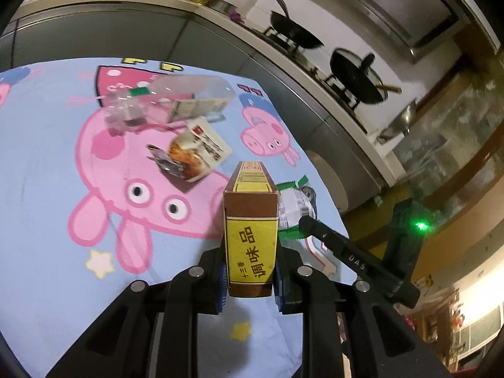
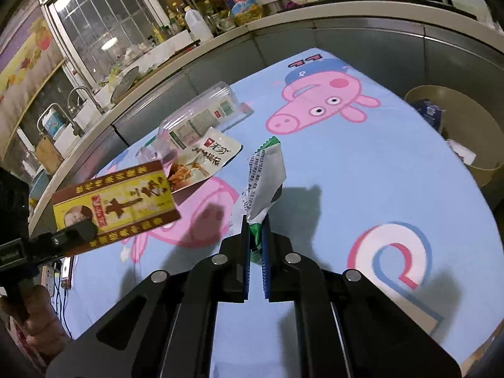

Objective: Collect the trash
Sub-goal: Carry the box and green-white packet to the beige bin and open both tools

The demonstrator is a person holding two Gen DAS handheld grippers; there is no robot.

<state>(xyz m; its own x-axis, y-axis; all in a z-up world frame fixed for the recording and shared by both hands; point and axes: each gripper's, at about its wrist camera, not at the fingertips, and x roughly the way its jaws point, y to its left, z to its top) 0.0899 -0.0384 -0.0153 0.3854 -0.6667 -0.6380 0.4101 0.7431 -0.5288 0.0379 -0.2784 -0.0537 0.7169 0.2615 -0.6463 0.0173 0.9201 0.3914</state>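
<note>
Pickup step done on both sides, carry-off comes next. Left hand-held gripper (image 1: 250,278) is clamped on the yellow-brown box (image 1: 251,236), held above the desk (image 1: 37,163) w/ its cartoon-pig cloth. Right hand-held gripper (image 2: 255,252) pinches the green-white wrapper (image 2: 263,186), lifted clear too. Snack packet (image 2: 204,160) and clear plastic bottle (image 2: 195,116) lie on the cloth, touching each other. Beige bin (image 2: 485,160) sits past the desk edge, right side, some trash inside. Next move, I reckon: swing both loads over that rim and let go, then back for the rest.
</note>
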